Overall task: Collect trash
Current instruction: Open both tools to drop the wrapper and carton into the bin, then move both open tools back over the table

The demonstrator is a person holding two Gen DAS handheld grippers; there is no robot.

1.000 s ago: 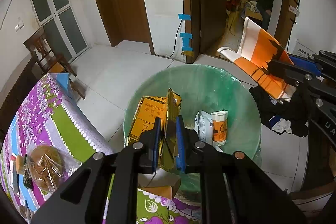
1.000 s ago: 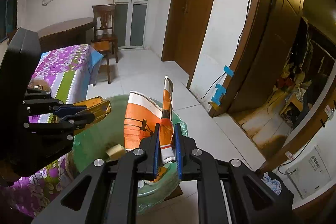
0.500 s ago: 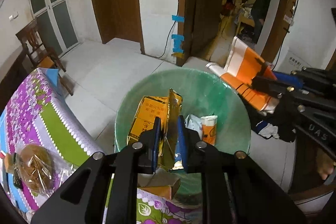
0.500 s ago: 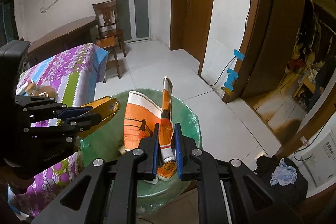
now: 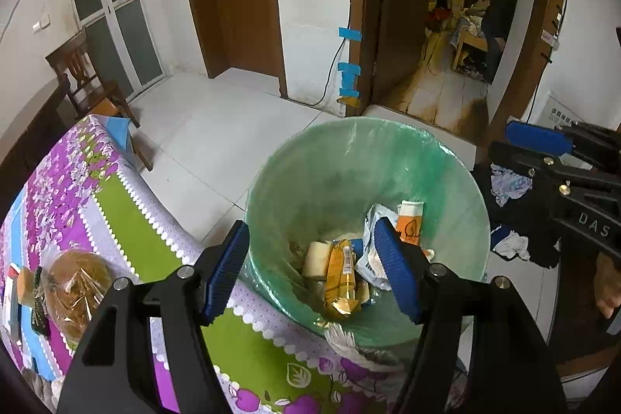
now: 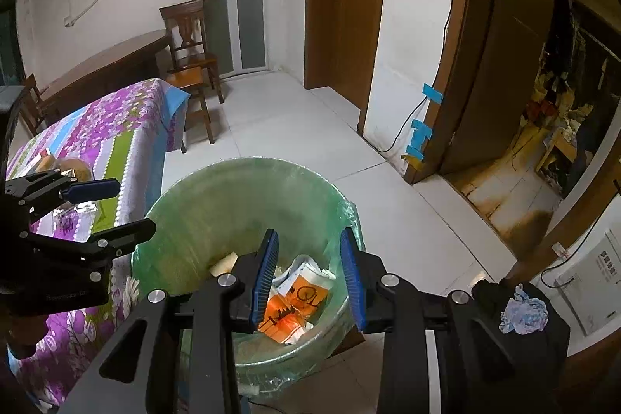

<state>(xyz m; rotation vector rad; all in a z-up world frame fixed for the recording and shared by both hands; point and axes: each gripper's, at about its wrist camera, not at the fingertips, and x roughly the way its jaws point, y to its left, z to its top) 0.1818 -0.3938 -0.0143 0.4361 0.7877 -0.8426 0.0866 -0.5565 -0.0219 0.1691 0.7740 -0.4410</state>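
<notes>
Left wrist view: "DAS" on the right gripper [image 5: 543,146], both it and left gripper [image 5: 310,268] released above bin [image 5: 310,158].

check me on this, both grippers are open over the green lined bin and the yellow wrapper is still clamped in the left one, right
Not quite. The left gripper holds nothing: its jaws have just been opening, and the left wrist view shows the yellow wrapper lying inside the bin. The rest stands: the right gripper is open over it too.
</notes>
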